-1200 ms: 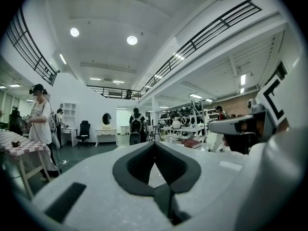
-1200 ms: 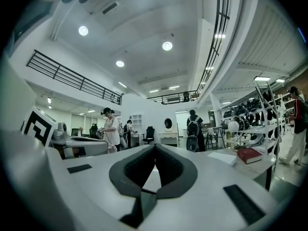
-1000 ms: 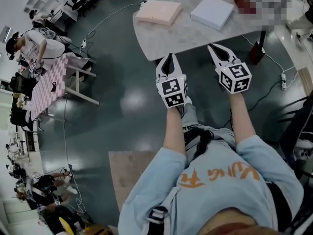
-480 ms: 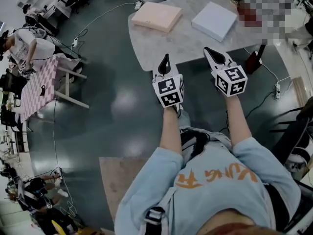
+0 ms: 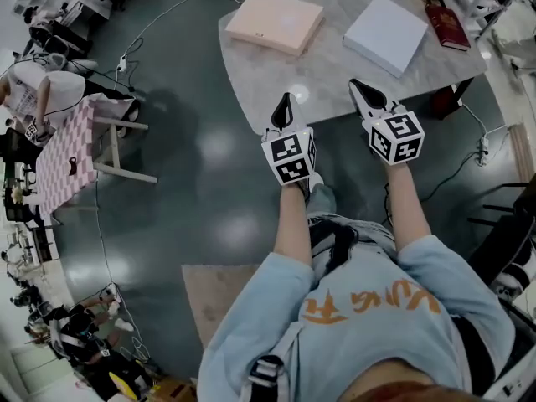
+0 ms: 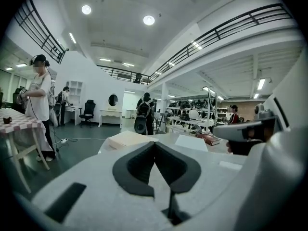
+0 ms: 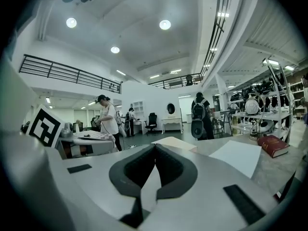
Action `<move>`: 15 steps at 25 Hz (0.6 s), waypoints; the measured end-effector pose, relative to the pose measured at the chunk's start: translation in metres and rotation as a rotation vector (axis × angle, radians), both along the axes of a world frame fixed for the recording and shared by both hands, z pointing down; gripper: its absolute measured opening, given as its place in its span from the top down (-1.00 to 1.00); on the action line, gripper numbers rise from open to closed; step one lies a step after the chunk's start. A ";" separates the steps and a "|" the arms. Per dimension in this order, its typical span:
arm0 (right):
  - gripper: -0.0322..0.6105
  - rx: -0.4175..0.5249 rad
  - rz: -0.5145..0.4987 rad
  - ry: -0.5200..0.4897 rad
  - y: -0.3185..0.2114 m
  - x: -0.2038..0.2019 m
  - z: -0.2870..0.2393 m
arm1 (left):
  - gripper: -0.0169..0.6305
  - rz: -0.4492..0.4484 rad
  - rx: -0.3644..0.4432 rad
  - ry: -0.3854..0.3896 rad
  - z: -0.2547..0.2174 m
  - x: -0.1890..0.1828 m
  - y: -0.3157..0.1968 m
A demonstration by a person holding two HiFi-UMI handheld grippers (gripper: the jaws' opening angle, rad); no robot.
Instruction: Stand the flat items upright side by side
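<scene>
3 flat items lie flat on the grey table. Seen from the person, a pink box is at 11 o'clock and a white box at 1 o'clock, well apart. A red book lies just beside the white box, toward 2 o'clock. At the table's 6 o'clock edge, the left gripper and right gripper point toward them. Both are clenched, jaws together on nothing.

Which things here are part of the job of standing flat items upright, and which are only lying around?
For the job: pink box, white box, red book, all flat on the grey table; left gripper, right gripper, both shut, empty.
Lying about: checkered table, brown mat.
</scene>
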State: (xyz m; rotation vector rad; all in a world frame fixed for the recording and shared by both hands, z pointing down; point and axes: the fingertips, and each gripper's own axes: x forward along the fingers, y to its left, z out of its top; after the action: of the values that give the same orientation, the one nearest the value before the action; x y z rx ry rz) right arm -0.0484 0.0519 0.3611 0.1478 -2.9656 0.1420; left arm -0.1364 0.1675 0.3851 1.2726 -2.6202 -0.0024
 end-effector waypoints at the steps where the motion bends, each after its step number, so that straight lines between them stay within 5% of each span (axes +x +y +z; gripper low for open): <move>1: 0.89 -0.006 0.001 0.010 -0.003 -0.011 0.006 | 0.91 0.000 -0.004 0.011 0.006 -0.010 -0.003; 15: 0.89 0.064 -0.105 0.179 -0.006 -0.154 0.033 | 0.91 -0.082 0.087 0.191 0.054 -0.133 -0.014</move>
State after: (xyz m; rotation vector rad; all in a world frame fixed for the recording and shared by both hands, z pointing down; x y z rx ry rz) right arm -0.2020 0.0456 0.3943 0.0114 -2.7923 0.0197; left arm -0.2691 0.1530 0.4394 1.1289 -2.5292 -0.2419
